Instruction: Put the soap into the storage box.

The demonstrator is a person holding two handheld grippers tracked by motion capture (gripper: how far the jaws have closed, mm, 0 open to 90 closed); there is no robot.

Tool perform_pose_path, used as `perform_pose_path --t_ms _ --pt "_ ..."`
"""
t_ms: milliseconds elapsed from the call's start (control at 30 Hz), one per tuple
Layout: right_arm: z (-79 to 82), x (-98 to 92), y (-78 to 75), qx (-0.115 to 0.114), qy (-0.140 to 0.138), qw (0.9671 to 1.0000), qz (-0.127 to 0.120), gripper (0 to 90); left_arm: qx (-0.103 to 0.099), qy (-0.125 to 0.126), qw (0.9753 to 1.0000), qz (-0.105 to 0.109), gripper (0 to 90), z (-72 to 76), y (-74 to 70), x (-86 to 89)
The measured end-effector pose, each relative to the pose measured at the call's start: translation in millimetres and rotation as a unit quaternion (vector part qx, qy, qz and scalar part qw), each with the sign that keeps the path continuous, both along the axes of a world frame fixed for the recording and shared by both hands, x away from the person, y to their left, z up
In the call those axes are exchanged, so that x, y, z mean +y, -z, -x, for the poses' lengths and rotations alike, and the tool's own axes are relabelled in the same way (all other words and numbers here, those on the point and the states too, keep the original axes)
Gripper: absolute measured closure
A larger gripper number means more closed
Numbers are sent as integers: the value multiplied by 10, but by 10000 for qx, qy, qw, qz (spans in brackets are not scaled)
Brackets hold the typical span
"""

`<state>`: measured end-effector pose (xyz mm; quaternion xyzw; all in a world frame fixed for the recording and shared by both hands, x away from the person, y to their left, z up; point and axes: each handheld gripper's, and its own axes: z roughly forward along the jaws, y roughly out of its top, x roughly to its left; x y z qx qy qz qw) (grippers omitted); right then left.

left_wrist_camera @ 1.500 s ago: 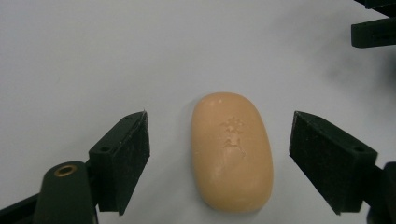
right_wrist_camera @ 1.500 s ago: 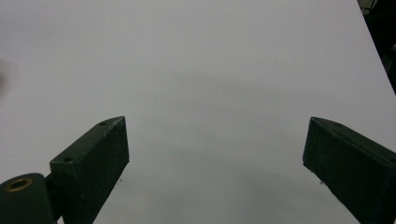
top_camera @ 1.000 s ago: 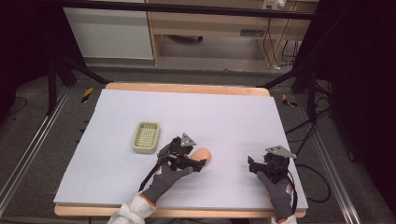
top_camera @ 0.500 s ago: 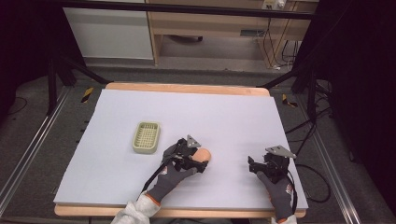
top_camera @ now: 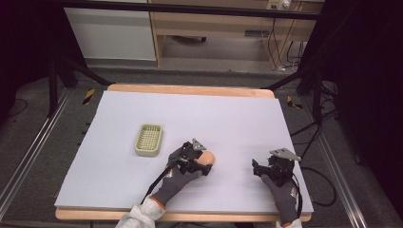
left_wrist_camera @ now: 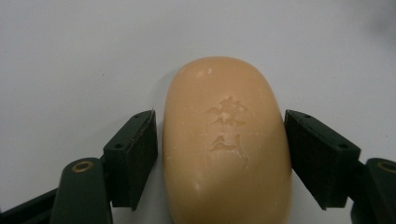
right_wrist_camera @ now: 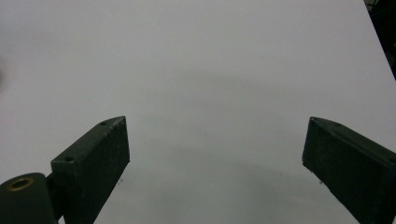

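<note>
From the high view we see a wide table with a pale lilac sheet on it. Our landmark is the small pale green plastic basket with a grid bottom, lying flat on the sheet. Just to the right of the basket and a bit nearer to us sits the left gripper, held in a grey glove. Poking out at its tip is the smooth peach-coloured oval bar of soap. The soap rests on the sheet, near the basket but not in it. Much farther right of the basket is the right gripper, low over bare sheet, with nothing near it.

In the left gripper view we look down along the two black jaws. The soap lies between them, with a stamped mark on its top. The jaws stand on both long sides of it — the right jaw looks to be touching, and the left jaw has a thin gap. So this gripper is spread around the soap, not yet pinching it, we think. Coming in from the sides makes sense, for the bar is round and slippery.

In the right gripper view the jaws are spread wide over plain sheet. We guess this gripper just waits out of the way — one gripper is enough for a small bar.
</note>
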<state>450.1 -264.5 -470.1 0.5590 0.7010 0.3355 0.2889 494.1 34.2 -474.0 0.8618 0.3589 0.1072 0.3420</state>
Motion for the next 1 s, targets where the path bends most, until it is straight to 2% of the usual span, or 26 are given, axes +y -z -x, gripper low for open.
perform_pose_path --t_ms 200,1000 --pt "-2 -2 2 17 -5 10000 4 78 -27 14 10000 -43 307 17 0 -23" --pt "-3 7 4 45 1 10000 8 77 8 -26 9998 -198 318 21 -23 -53"
